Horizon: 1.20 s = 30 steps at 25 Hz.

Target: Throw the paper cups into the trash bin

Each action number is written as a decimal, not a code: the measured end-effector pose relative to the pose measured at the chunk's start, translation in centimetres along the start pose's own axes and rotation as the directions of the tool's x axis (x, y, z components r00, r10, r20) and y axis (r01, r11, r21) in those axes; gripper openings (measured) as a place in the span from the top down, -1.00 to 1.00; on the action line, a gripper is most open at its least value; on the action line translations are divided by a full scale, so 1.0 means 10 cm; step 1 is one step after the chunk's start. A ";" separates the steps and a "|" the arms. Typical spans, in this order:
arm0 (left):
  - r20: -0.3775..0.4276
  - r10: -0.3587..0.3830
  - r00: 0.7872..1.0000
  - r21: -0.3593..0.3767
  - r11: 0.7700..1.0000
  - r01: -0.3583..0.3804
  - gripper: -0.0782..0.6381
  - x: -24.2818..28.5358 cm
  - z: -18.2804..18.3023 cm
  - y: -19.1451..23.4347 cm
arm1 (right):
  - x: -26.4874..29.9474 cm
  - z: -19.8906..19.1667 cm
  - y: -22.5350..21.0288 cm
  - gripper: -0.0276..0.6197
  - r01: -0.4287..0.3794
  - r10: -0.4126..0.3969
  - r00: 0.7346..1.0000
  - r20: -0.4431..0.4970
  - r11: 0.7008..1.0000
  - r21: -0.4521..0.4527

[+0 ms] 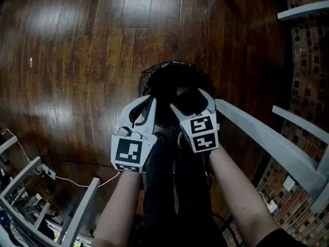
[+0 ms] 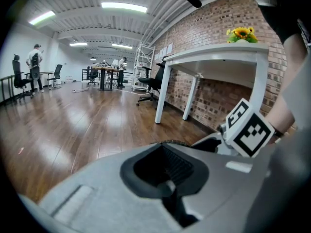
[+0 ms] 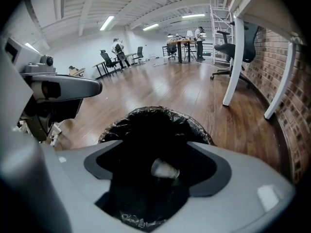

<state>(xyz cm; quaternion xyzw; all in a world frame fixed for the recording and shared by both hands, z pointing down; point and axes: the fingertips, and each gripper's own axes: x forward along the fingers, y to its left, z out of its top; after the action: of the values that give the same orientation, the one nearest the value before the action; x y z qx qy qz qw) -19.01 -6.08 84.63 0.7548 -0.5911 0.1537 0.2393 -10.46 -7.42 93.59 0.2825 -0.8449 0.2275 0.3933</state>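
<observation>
Paper cup (image 3: 165, 169) in bin (image 3: 146, 111) looks light, crushable: pinch sidewall gently. R gripper (image 1: 193, 101) spread, empty; L gripper (image 1: 140, 107) closed, empty.

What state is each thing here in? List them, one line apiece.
bin: open, lined with a black bag, under both tongs.
cup: inside the bin, not gripped.
left tongs: shut, empty.
right tongs: open, empty, above the cup.
</observation>
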 end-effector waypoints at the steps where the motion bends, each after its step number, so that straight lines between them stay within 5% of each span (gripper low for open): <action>1: 0.000 0.000 1.000 0.000 1.000 0.000 0.77 -0.01 0.01 0.00 | -0.01 0.01 0.00 -0.32 0.001 -0.001 1.000 0.001 1.000 0.000; 16: 0.035 -0.010 0.999 0.023 1.000 0.009 0.77 -0.22 0.59 -0.08 | -0.54 0.61 0.06 -0.31 0.037 -0.036 0.995 0.097 0.999 -0.006; 24: 0.078 -0.036 0.996 0.073 0.997 0.030 0.77 -0.32 1.21 -0.24 | -1.02 1.18 0.00 -0.17 0.056 -0.051 0.980 0.192 0.998 -0.024; 30: 0.165 -0.027 0.986 0.108 0.994 0.009 0.77 -0.45 1.89 -0.24 | -1.44 1.84 -0.04 0.02 0.085 -0.065 0.941 0.333 0.995 -0.046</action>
<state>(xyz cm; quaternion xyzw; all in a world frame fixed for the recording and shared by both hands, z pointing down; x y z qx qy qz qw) -18.85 -12.17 66.07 0.7821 -0.5929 0.1195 0.1499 -12.36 -14.60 71.44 0.3366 -0.8940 0.1365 0.2625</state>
